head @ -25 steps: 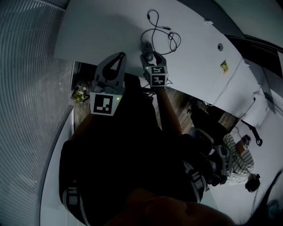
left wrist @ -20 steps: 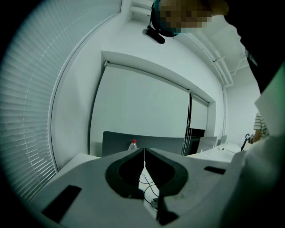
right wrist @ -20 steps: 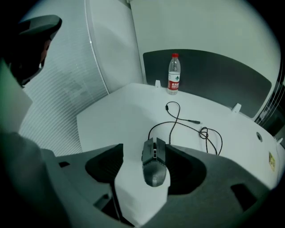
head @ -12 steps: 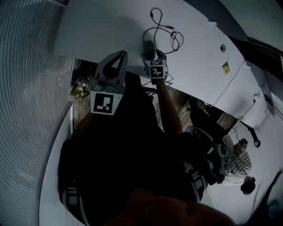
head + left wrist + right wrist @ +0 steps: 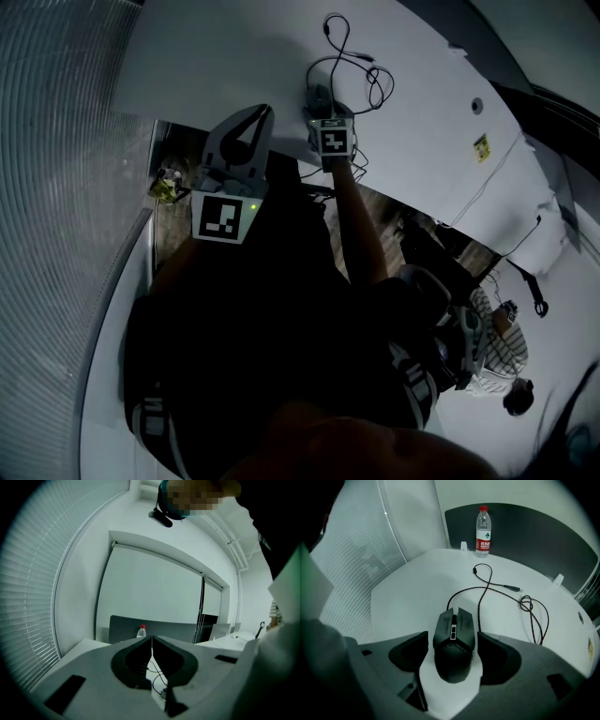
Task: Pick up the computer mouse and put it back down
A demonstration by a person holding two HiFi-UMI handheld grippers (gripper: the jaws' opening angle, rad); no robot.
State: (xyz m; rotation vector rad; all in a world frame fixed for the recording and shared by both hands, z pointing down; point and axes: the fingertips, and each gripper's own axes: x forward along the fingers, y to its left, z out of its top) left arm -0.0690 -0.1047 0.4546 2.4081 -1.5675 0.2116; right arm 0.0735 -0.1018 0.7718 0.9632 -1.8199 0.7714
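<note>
Right gripper view: the right gripper (image 5: 453, 641) has just been opening its jaws; released, they flank the computer mouse (image 5: 454, 627), which rests on the desk (image 5: 408, 597). Grasp and lift probably remain to be done. The left gripper (image 5: 151, 640) is clenched and empty.

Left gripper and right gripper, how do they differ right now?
Left gripper has its fingers together and empty; right gripper has them apart, just opened wider, straddling the mouse without gripping it. Left gripper points near level; right gripper tilts steeply down at the table. Both carry marker cubes.
</note>
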